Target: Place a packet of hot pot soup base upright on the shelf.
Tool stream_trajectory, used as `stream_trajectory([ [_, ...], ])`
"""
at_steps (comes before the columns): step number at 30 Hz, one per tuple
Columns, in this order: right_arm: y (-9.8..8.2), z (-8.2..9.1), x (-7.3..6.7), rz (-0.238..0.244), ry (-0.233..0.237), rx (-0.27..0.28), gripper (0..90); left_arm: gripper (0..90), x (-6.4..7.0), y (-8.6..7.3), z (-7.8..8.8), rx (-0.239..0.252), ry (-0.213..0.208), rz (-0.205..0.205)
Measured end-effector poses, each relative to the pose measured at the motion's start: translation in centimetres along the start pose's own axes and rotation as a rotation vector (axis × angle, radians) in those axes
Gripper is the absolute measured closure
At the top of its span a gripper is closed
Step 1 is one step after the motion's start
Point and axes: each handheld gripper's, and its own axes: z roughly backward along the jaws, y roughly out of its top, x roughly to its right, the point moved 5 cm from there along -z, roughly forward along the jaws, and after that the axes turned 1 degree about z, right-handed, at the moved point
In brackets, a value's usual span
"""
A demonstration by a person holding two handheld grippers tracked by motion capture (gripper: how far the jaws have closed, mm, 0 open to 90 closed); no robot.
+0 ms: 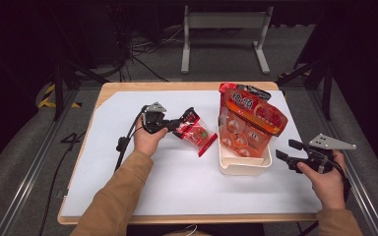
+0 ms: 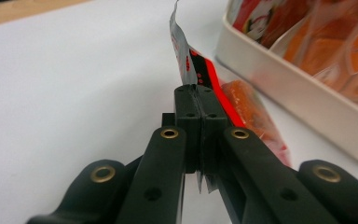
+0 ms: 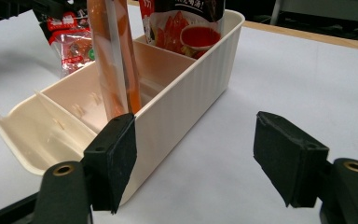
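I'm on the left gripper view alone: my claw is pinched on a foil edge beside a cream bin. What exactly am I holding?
Observer: A small clear snack packet with red trim, held by its top edge in the left claw.
Operator: Is the bin empty?
Observer: No. Large orange-red snack bags stand in the bin, rising well above its rim.
Operator: Any free room in it?
Observer: The right gripper view shows dividers, and the compartment nearest that camera looks bare.
Operator: Where is my other claw?
Observer: The right claw is open, beside the bin's right end, holding nothing.
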Motion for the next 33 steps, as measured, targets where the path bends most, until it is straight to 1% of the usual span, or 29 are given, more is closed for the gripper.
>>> stream_trajectory([
  [2,0.0,0.0,0.0,0.003,0.0,0.0,30.4,89.7,0.5,0.4,0.5,0.018,-0.012,-0.009],
  [3,0.0,0.0,0.0,0.003,-0.001,0.0,30.4,89.7,0.8,0.6,0.7,0.025,-0.021,-0.005],
  [5,0.0,0.1,0.0,0.004,0.0,0.001,30.4,89.6,1.4,1.1,1.2,0.041,-0.036,-0.022],
  [7,0.0,0.1,0.0,0.0,-0.001,0.001,30.4,89.6,2.0,1.5,1.7,0.058,-0.048,-0.029],
  [10,0.0,0.1,0.0,0.001,0.0,0.001,30.4,89.7,2.9,2.1,2.4,0.064,-0.059,-0.06],
  [11,0.0,0.1,0.0,0.001,0.0,0.001,30.4,89.7,3.3,2.3,2.8,0.067,-0.062,-0.08],
  [12,0.0,0.1,0.0,0.001,0.0,0.001,30.4,89.7,3.8,2.5,3.1,0.074,-0.07,-0.091],
  [13,0.0,0.1,0.0,0.001,0.0,0.001,30.4,89.7,3.8,2.5,3.1,0.074,-0.07,-0.091],
  [15,0.0,0.0,0.0,0.004,-0.002,-0.001,30.4,89.7,4.2,2.7,3.5,0.079,-0.077,-0.103],
  [16,0.0,0.0,0.0,0.004,-0.002,-0.001,30.4,89.7,4.5,2.8,3.8,0.082,-0.078,-0.115],
  [17,0.0,0.0,0.0,0.002,-0.001,-0.001,30.5,89.7,4.6,2.9,4.0,0.081,-0.073,-0.119],
  [20,0.0,0.0,0.1,-0.001,-0.003,-0.003,30.6,89.7,5.1,3.2,4.7,0.086,-0.079,-0.135],
  [22,-0.1,0.0,0.1,-0.002,-0.003,-0.005,30.5,89.8,5.4,3.4,5.3,0.085,-0.095,-0.142],
  [25,-0.1,0.0,0.2,0.001,-0.003,-0.005,30.5,89.7,5.8,3.5,5.7,0.082,-0.105,-0.152],
  [26,-0.1,0.0,0.2,-0.001,-0.004,-0.005,30.5,89.7,6.1,3.7,6.0,0.077,-0.116,-0.164],
  [29,-0.2,0.0,0.3,-0.006,-0.005,-0.009,30.5,89.7,6.9,3.9,6.6,0.065,-0.131,-0.179],
  [33,-0.2,0.0,0.3,-0.008,-0.006,-0.011,30.5,89.6,7.4,4.3,7.4,0.063,-0.138,-0.184],
])
